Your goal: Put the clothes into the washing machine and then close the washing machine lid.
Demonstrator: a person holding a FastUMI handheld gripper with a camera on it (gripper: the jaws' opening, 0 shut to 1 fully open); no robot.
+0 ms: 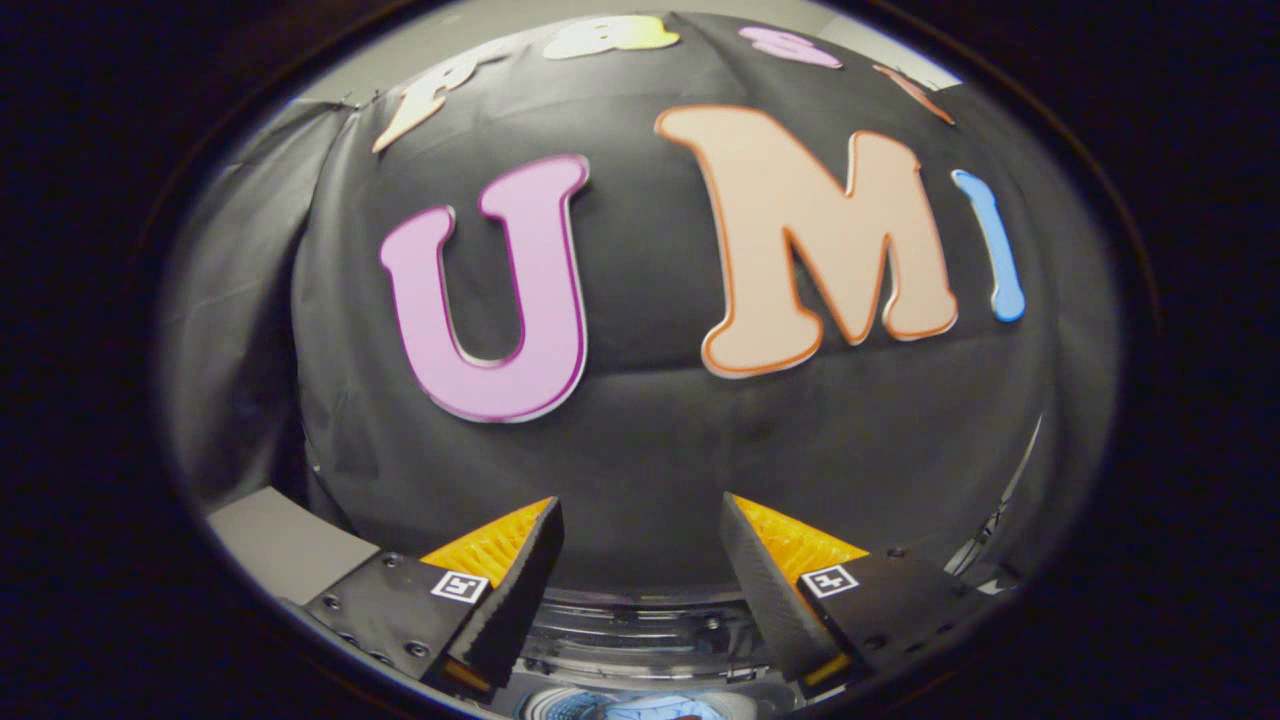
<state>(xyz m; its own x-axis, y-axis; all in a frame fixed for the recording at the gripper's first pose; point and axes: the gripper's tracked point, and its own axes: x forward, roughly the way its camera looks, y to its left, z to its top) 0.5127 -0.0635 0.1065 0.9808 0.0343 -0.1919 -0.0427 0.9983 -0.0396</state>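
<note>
Washing machine [640, 640] sits just below the tongs [640, 585], which gape apart, holding nothing; blue cloth [640, 708] inside looks soft, light, easily pinched at a fold.

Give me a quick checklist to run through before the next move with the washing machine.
1. Hand-held gripper open: ok, fingers spread apart with nothing between them.
2. Clothes held: not ok, the fingers grip nothing.
3. Washing machine in reach: ok, its rim sits just below and between the fingers.
4. Clothes inside the drum: cannot tell, a bluish patch shows low down, too little to identify.
5. Lid closed: cannot tell, the lid's position is not clear.
6. Aim: not ok, the fingers point at the booth wall rather than down.
</note>
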